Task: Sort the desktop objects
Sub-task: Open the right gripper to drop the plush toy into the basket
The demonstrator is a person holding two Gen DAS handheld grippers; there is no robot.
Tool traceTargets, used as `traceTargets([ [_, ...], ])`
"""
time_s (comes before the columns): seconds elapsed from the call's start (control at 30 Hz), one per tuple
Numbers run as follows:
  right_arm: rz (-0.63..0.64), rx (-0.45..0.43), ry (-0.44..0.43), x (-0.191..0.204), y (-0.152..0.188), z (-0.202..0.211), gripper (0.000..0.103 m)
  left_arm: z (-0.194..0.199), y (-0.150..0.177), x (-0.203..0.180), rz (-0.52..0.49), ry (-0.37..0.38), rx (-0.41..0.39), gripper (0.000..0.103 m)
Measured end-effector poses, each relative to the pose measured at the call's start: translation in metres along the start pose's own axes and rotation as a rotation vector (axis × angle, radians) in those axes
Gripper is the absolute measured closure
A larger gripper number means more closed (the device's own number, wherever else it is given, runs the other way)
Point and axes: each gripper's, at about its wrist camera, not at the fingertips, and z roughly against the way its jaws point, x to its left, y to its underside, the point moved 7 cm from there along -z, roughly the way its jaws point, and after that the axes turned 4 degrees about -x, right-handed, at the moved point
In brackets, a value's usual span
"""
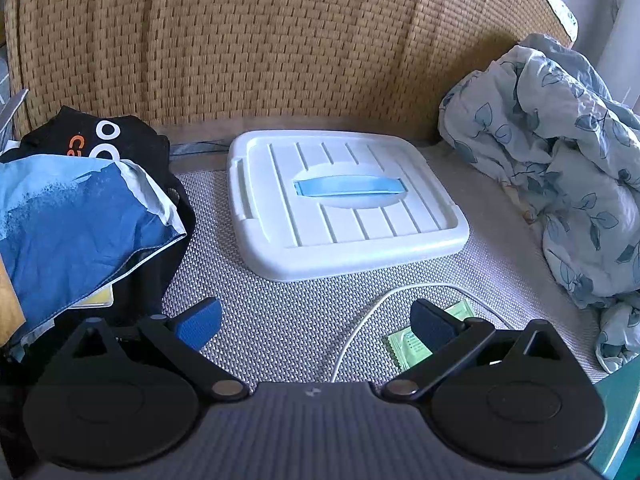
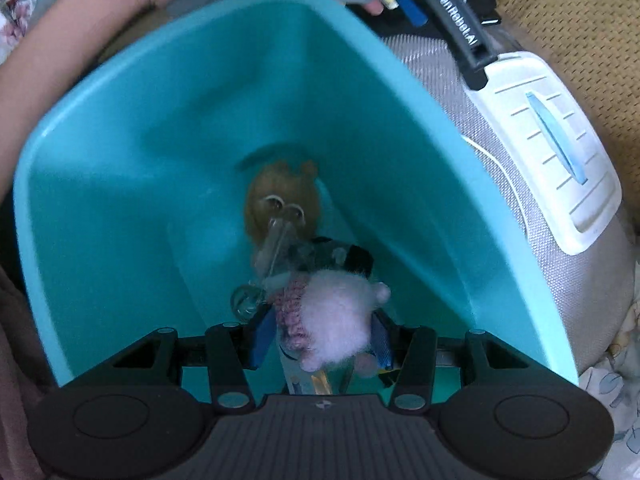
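One pink plush toy (image 2: 336, 320) sits between the blue pads of your right hand-held gripper (image 2: 322, 338), whose jaws are closed against its sides. You hold it inside the teal bin (image 2: 132, 152), low over the bin's floor. Just beyond the toy lie a brown round toy with two ring eyes (image 2: 280, 200), a clear glass piece (image 2: 246, 298) and some dark small items too blurred to name.

Your left hand-held gripper (image 1: 318, 326) hovers with its jaws spread wide and nothing between them, above the grey woven seat mat (image 1: 280, 320). A white cable (image 1: 356, 332) curves across the mat between the fingers, and a green sachet (image 1: 404, 346) lies partly under the right finger. Farther on, the white bin lid with a blue handle (image 1: 344, 204) rests flat on the mat, near the woven backrest (image 1: 280, 40). A floral quilt (image 1: 560, 184) is heaped at the mat's right edge; a black bag (image 1: 132, 136) with a blue cloth (image 1: 76, 216) draped on it sits at the left edge.
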Motion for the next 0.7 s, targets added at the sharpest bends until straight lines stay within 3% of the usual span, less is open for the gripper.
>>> traceTargets([
  [0.7,0.031,0.020,-0.005,0.001,0.019,-0.002,0.045,-0.008,0.007,0.001,-0.011,0.022,0.013,0.000],
])
